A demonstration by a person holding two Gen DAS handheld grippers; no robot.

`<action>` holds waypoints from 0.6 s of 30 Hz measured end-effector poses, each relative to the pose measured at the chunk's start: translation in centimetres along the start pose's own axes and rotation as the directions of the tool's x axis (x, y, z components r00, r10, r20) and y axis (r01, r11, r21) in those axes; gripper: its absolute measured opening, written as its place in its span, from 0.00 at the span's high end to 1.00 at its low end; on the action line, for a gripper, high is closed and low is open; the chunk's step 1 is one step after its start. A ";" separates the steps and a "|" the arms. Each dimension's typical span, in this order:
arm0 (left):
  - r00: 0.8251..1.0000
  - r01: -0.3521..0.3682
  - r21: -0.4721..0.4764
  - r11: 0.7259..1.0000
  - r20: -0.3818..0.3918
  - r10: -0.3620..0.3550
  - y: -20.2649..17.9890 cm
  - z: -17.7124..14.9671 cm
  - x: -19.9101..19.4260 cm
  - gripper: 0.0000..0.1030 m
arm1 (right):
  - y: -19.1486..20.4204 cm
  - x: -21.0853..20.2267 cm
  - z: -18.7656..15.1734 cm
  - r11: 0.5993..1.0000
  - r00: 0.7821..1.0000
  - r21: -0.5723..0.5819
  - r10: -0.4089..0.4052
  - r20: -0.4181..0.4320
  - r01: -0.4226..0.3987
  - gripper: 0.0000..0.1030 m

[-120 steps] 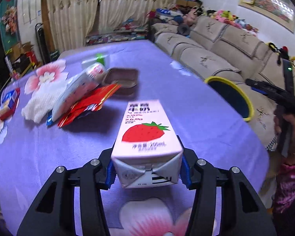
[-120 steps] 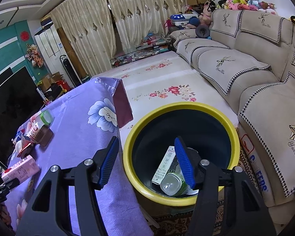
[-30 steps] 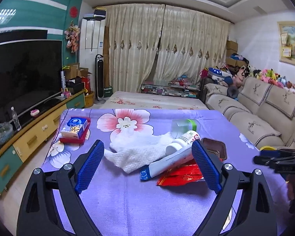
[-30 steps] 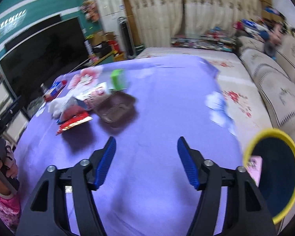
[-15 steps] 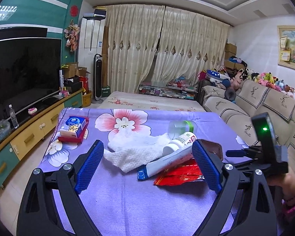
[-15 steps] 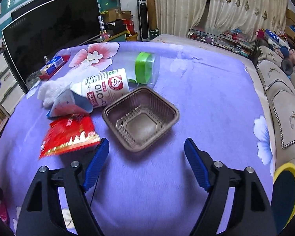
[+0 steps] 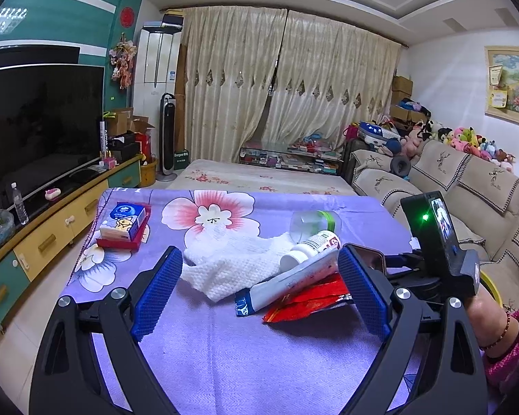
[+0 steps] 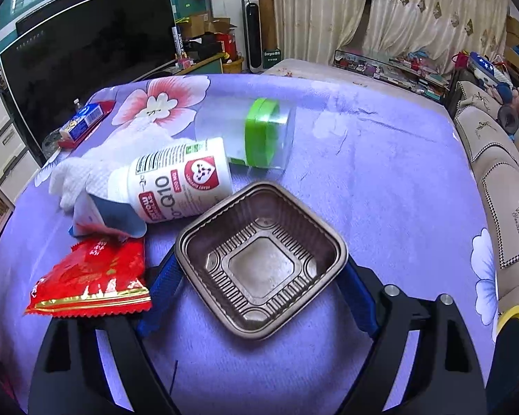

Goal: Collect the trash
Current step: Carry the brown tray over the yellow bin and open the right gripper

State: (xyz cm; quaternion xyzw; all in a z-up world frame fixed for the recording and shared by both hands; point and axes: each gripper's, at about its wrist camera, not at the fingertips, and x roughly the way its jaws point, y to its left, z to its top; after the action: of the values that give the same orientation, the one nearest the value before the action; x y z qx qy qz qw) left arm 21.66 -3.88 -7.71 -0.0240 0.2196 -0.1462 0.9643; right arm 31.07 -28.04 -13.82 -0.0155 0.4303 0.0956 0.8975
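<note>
Right wrist view showed the brown plastic tray (image 8: 261,264) lying open side up on the purple flowered cloth of the desk (image 8: 380,159), with the right gripper (image 8: 259,297) lowered around it: one blue pad sat just outside the tray's left corner and the other just outside its right edge, and neither could be seen pressing on the rim. Its jaws had just been opening and stood wide, with the tray between them. The step in hand looked like picking up this tray for the yellow-rimmed bin (image 8: 513,325), which showed at the lower right edge beyond the desk. To do it well, the pads would want to meet the tray's walls squarely and low enough to catch below the flared rim, closing gently, since thin plastic like this probably buckles or pops out under a hard squeeze. Just beside the tray's left side lay a red snack wrapper (image 8: 90,276), which the left pad should avoid dragging along, and a white supplement bottle (image 8: 180,183) touched or nearly touched the tray's far corner, resting on a squeezed tube (image 8: 103,212). Beyond these lay a clear jar with a green lid (image 8: 259,135) and a white paper towel (image 8: 76,176). Left wrist view showed the left gripper (image 7: 259,294) open and empty, hanging above the desk.
</note>
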 end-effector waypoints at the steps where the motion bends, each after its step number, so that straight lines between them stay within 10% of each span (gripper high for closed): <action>1: 1.000 0.000 0.000 1.000 0.000 0.000 0.0 0.0 0.0 0.13 | -0.1 0.0 0.0 1.000 1.000 0.000 -0.001 -0.003 0.001 0.31; 18: 1.000 0.003 0.015 1.000 -0.015 -0.002 -0.2 -0.2 0.3 0.13 | -2.0 -5.2 -4.0 0.999 1.000 0.031 -0.009 0.014 0.009 0.31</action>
State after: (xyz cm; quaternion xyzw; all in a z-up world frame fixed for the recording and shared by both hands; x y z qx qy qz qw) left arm 21.81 -4.14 -8.04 -0.0158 0.2257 -0.1492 0.9626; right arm 25.20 -31.23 -12.45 -0.0027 0.4255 0.0850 0.9010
